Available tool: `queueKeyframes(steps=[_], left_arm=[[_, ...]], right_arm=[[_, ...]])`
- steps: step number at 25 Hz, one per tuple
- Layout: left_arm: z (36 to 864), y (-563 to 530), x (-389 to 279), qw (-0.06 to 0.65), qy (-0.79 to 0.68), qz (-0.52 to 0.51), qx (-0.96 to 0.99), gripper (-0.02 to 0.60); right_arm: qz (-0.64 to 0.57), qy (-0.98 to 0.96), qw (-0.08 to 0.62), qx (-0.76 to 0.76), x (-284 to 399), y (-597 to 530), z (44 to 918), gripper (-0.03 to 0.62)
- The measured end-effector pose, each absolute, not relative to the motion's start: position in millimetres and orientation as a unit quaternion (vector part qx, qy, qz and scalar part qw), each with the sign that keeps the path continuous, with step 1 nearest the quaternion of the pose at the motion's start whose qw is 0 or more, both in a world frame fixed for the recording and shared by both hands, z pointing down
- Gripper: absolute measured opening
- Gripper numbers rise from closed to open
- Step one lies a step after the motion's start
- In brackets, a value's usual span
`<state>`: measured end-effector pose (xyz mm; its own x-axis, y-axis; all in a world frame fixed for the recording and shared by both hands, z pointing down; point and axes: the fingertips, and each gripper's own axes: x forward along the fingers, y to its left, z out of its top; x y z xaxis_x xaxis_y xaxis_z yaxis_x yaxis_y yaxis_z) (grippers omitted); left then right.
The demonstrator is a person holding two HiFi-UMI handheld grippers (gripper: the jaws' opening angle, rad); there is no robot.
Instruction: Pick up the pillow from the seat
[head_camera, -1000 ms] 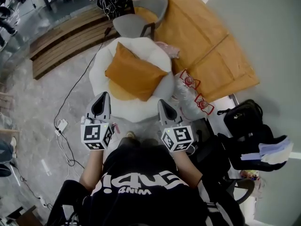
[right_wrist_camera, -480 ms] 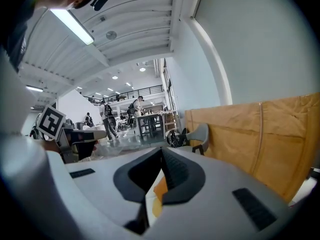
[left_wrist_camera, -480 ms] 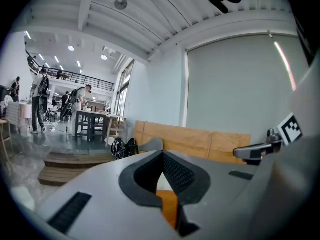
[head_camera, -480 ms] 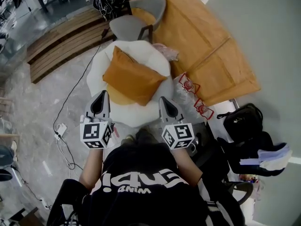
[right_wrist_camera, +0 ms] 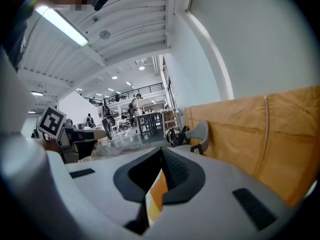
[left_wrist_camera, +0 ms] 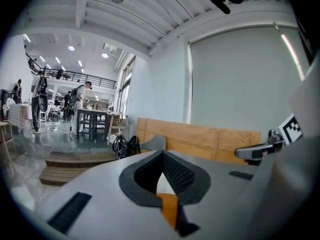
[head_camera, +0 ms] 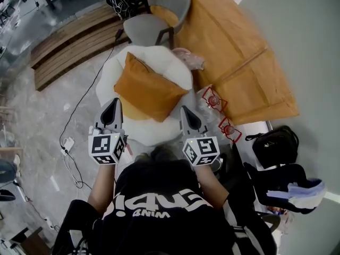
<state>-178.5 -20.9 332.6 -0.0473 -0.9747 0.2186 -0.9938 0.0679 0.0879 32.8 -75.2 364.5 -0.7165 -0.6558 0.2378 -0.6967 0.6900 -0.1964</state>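
Pillow: the orange pillow [head_camera: 146,89] lies on the round white seat [head_camera: 154,133], covering much of its middle.
Pillow's heading: it shows as a diamond. One corner points away from the person toward the grey chair [head_camera: 151,24], and the opposite corner points back toward the person.
Long axis: it runs from that far corner down and slightly right across the seat.
Left gripper: the left gripper [head_camera: 113,103] has its jaws together with nothing in them. Its tip is over the seat's left rim, just beside the pillow's left corner. I cannot tell whether they touch.
Right gripper: the right gripper [head_camera: 185,110] is likewise closed and empty, its tip just beside the pillow's lower right edge.
Relation: the pillow sits ahead of and between the two tips. A strip of orange shows through the gap behind each pair of jaws in the gripper views.
Surface: the white seat stands on a grey marbled floor [head_camera: 45,108] crossed by a black cable [head_camera: 87,97].
Room: a wooden platform [head_camera: 69,41] lies at the far left. Large tan boards [head_camera: 234,47] lean at the right, with plastic bags [head_camera: 212,100] beside the seat and a black bag [head_camera: 273,142] nearer the person.
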Motion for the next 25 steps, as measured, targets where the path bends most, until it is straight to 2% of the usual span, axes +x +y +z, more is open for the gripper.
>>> queueKeyframes(steps=[15,25], left_arm=[[395.3,-109.7,-200.0,0.139,-0.714,0.068,0.683,0.009],[500.5,-139.3,-225.3,0.190,-0.697,0.100,0.684,0.009]], right_arm=[[0.170,-0.898,0.100,0.394,15.6,-162.0,435.1,0.021],[0.202,-0.876,0.127,0.419,0.9,-182.8,524.2,0.021]])
